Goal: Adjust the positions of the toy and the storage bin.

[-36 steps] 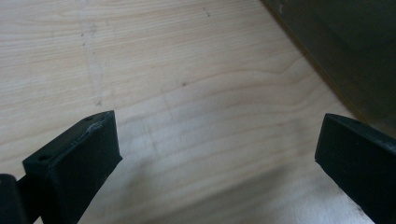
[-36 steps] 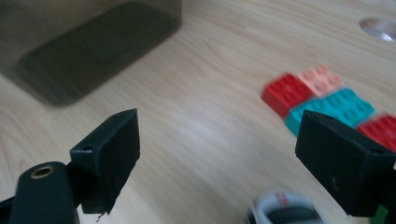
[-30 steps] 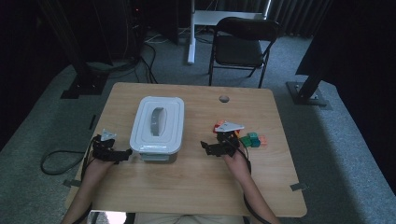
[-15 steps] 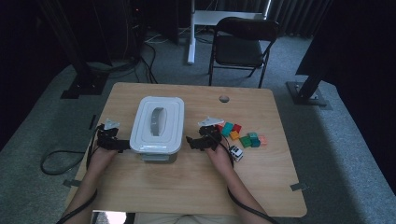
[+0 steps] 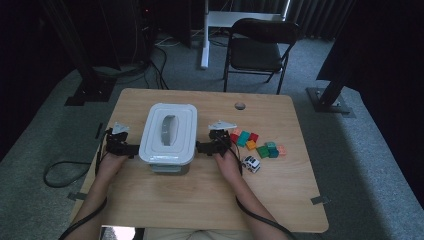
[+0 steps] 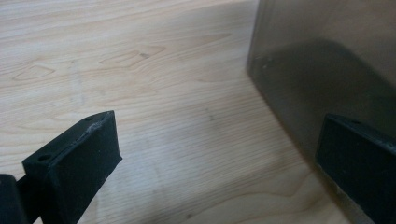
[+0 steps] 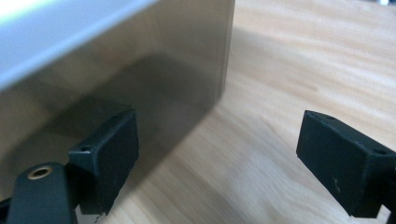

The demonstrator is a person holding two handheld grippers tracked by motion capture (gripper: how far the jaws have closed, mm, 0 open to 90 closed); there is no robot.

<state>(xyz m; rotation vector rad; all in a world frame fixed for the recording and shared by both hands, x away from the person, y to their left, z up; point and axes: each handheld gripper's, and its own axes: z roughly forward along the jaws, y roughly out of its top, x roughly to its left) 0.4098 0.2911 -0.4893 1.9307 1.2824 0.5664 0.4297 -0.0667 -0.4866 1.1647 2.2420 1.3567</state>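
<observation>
- The lidded box (image 5: 169, 134) sits mid-table (image 5: 280, 200), with the left gripper (image 5: 131, 148) at one side wall and the right gripper (image 5: 201, 147) at the other.
- Risk as I see it: the walls look smooth, so a lopsided squeeze could make the box skid or twist, maybe into the blocks (image 5: 256, 144) and toy car (image 5: 251, 163) nearby.
- Both grippers are spread wide and holding nothing. Each has one jaw right up against the box wall; can't tell if they're actually touching.

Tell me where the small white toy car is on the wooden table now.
In the high view, the small white toy car stands on the wooden table, right of the person's right hand and just in front of the coloured blocks.
</observation>
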